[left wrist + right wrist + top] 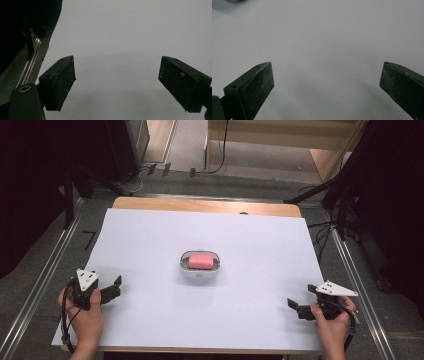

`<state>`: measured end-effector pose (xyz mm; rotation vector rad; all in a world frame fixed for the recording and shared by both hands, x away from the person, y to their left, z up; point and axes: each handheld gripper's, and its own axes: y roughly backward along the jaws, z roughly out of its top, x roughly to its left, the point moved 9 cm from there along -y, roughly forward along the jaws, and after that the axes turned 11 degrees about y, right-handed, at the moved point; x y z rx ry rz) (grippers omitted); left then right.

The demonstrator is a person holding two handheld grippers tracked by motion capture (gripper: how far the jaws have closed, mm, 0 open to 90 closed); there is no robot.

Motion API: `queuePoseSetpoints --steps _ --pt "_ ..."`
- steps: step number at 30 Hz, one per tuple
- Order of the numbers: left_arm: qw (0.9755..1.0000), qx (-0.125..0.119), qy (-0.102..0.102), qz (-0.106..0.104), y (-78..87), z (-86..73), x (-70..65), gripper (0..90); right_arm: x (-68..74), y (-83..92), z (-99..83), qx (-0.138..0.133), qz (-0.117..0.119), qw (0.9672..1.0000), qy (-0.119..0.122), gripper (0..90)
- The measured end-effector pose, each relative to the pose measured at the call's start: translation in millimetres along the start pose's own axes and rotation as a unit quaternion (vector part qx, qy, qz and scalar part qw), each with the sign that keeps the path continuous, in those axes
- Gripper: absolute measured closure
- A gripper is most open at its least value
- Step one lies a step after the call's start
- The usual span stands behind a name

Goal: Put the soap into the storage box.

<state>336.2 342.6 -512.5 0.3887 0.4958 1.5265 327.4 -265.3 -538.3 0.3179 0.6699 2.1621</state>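
Pink soap (201,260) in a white dish (183,265) at table centre, well apart from both grippers: off toward 2 o'clock from the left gripper (118,285), toward 10 o'clock from the right gripper (292,303). Both spread wide, jaws far apart, gripping nothing, above bare white sheet (250,250). Wooden table edge (205,206) showing at 12 o'clock. Grey floor (45,265) with metal rails (30,305) at 9 and 3 o'clock; black curtains (30,180) and cables beyond. Possibly the dish's rim at the right gripper view's top left corner, too blurred to tell. No legible writing.
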Motion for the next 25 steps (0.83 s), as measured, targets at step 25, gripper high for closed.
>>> queuePoseSetpoints --steps 25 --pt "0.9999 0.008 0.005 0.002 -2.2 -0.6 1.1 14.5 -12.1 19.2 -4.6 -0.052 -0.055 0.9966 -0.031 0.0"
